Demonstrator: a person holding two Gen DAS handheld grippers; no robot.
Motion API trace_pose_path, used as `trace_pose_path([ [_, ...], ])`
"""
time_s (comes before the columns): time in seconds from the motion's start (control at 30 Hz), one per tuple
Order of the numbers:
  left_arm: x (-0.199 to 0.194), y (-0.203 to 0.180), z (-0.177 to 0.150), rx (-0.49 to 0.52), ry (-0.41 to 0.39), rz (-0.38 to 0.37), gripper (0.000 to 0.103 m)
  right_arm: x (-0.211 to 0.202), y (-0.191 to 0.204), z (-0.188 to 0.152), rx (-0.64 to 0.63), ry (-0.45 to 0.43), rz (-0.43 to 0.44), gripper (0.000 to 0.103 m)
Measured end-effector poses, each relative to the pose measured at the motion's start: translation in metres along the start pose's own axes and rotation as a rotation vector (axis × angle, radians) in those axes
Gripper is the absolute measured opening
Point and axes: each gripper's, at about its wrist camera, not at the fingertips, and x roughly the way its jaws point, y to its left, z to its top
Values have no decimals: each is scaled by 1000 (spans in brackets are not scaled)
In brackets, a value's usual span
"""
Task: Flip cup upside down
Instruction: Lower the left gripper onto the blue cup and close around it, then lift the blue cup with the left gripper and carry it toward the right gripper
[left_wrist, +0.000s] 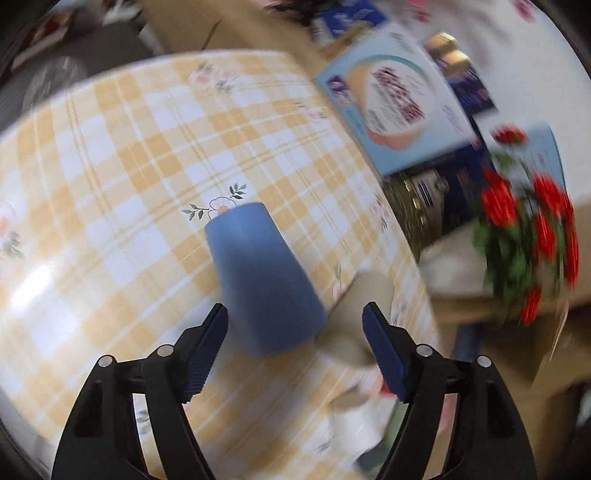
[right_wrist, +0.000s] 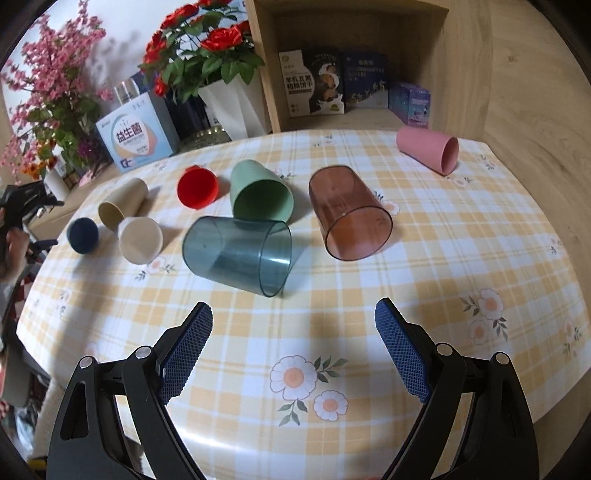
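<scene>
In the blurred left wrist view, the left claw (left_wrist: 295, 325) is seen spread wide, and nothing is gripped. A blue plastic cup (left_wrist: 260, 277) is found just ahead of the claw, between the lines of its two fingers, base pointing away; whether it is touched by the pads cannot be told. A beige plastic cup (left_wrist: 364, 302) lies just beside it, before the right-hand finger.

The right claw (right_wrist: 293, 321) is likewise held wide and unloaded above the yellow checked tablecloth (right_wrist: 424, 258). Ahead of it, a smoky blue-grey transparent tumbler (right_wrist: 238, 254) is laid on its side, and a brown transparent tumbler (right_wrist: 349, 216) is seen farther ahead to the right.
</scene>
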Motion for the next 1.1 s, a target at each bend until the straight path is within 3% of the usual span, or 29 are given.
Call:
trace_pose_path([
  [0.17,34,11,17,-76,37,36,80,15,-3,1,12,32,-11,87],
  [0.47,62,9,28,-14,33,105,81,34,-1,-3,7,84,-5,87],
  [0.6,70,-3,26,60,51,173,80,34,0,-4,10,84,-5,87],
  [0.77,65,-7,10,149,64,182,66,27,1,-5,18,69,0,87],
  [0.83,58,-10,-1,223,54,229,66,23,1,-5,25,61,5,87],
  [0.93,47,-1,-16,263,92,185,66,16,0,-5,33,42,16,87],
  [1.1,19,11,-45,315,112,186,66,9,-2,-7,57,30,34,87],
])
